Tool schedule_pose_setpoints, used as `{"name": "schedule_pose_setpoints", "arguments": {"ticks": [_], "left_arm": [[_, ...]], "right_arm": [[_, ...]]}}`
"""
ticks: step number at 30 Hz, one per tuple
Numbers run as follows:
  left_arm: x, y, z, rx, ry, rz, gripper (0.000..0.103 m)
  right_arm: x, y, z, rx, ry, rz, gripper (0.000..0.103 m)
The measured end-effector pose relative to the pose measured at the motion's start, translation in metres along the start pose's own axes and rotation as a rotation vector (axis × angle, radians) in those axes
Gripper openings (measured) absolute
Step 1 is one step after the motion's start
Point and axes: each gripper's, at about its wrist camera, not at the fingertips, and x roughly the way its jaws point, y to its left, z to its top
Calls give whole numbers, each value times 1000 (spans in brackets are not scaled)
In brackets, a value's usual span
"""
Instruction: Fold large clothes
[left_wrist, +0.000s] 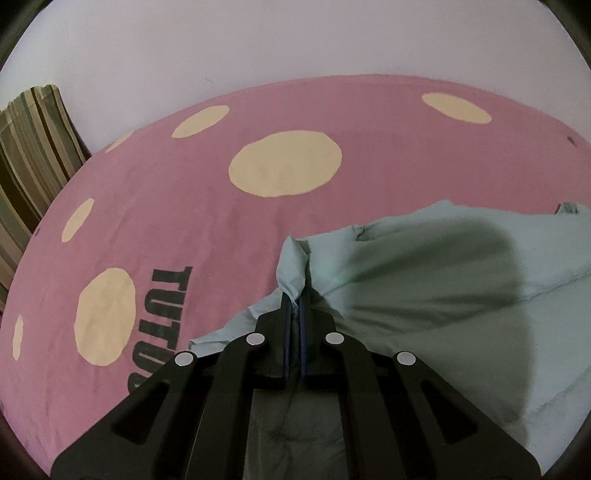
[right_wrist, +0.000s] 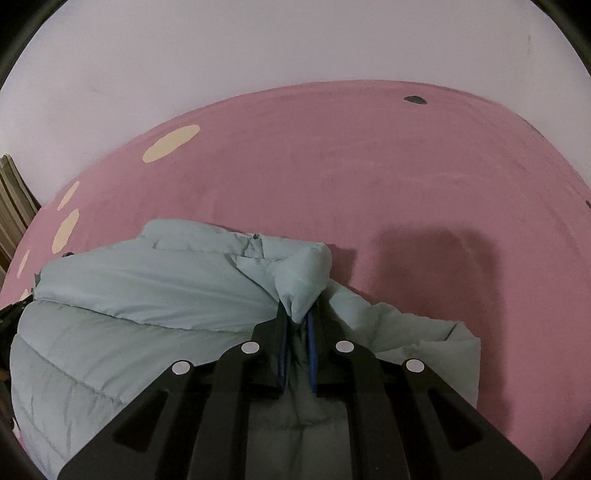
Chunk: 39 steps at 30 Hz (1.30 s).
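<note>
Both claws, left claw (left_wrist: 294, 295) and right claw (right_wrist: 298, 314), pinch jacket (right_wrist: 147, 295)

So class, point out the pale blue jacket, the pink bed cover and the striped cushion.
pale blue jacket (right_wrist: 147, 295): right wrist view, on its quilted panel.
pink bed cover (left_wrist: 184, 206): left wrist view, bare pink area between spots.
striped cushion (left_wrist: 33, 147): left wrist view, on its striped face.

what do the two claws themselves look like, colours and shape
Both look alike. The left claw and the right claw are matte black, built from angular linkage bars with elongated cut-out slots that fan out towards the camera. Each shows four round silver pivot pins across its bars, and blue pads lining the inner faces of the two fingers. No cables, printed markings, hands or sleeves are visible in either view.
</note>
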Motion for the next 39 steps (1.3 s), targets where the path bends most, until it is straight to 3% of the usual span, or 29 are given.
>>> {"name": "schedule_pose_setpoints", "arguments": {"ticks": [4, 6, 7, 8, 9, 12, 15, 21, 25, 32, 36, 39], "left_arm": [[-14, 3, 4, 10, -15, 6, 7], [-32, 7, 6, -3, -44, -15, 23], [-43, 8, 6, -14, -67, -21, 46], [-61, 11, 8, -39, -115, -31, 57], [-74, 12, 9, -53, -148, -51, 58], [-105, -6, 11, -56, -195, -156, 66], [-111, -43, 8, -17, -183, -225, 67], [-71, -91, -7, 8, -99, -193, 68], [-51, -98, -14, 0, -83, -164, 69], [-32, -110, -18, 19, -70, -135, 70], [-51, -98, -12, 13, -60, -157, 69], [-82, -78, -16, -3, -115, -168, 69]], "right_arm": [[-8, 2, 3, -5, 0, -3, 13], [-24, 4, 5, 2, -17, -6, 25], [-31, 4, 7, 5, -36, 1, 30], [-48, 10, 7, 2, -77, 7, 39], [-61, 16, 8, -3, -109, 12, 44], [-83, 43, 7, -33, -154, 65, 46], [-78, 74, 6, -55, -127, 122, 46], [-39, 115, -9, -123, -61, 87, 46], [-13, 115, -18, -122, -24, 63, 46], [7, 118, -28, -130, -32, 21, 47], [-6, 116, -20, -127, -36, 29, 47], [-39, 104, -19, -108, -82, 44, 49]]}}
